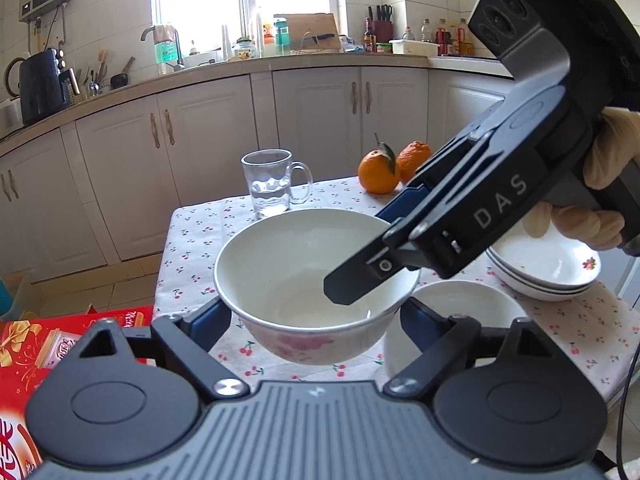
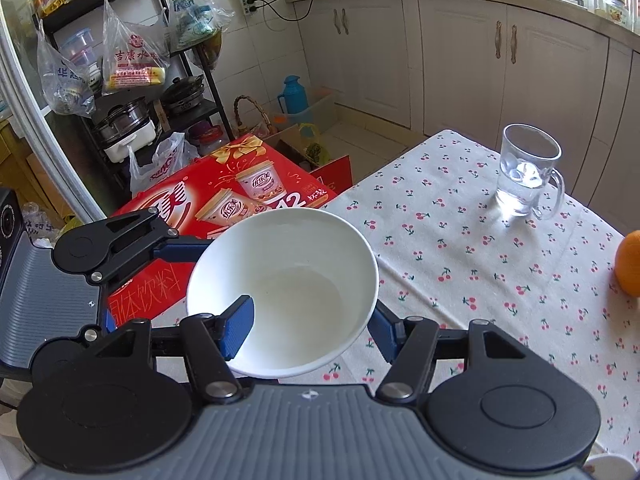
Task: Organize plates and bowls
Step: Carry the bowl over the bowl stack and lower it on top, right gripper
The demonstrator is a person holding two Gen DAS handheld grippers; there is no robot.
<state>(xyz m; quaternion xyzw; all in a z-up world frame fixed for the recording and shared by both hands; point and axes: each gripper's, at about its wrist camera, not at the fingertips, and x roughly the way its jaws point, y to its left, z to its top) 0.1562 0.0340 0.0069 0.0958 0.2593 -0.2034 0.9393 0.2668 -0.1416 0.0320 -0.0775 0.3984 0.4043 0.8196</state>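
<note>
A white bowl (image 1: 288,276) with a pink flower print is held above the cherry-print table (image 1: 192,236). My left gripper (image 1: 314,318) has its jaws spread on either side of the bowl's outside, low on its body. My right gripper (image 2: 310,326) grips the bowl (image 2: 288,280) at its rim, one blue pad (image 2: 238,328) inside and one outside; it also shows in the left wrist view (image 1: 360,276) reaching in from the right. A second white bowl (image 1: 452,312) sits on the table under it. Stacked white plates (image 1: 548,272) sit at the right.
A glass mug (image 1: 270,184) with water stands at the table's far side, also in the right wrist view (image 2: 524,172). Two oranges (image 1: 380,172) lie behind it. A red drinks carton (image 2: 224,208) sits left of the table. Kitchen cabinets (image 1: 200,152) line the back.
</note>
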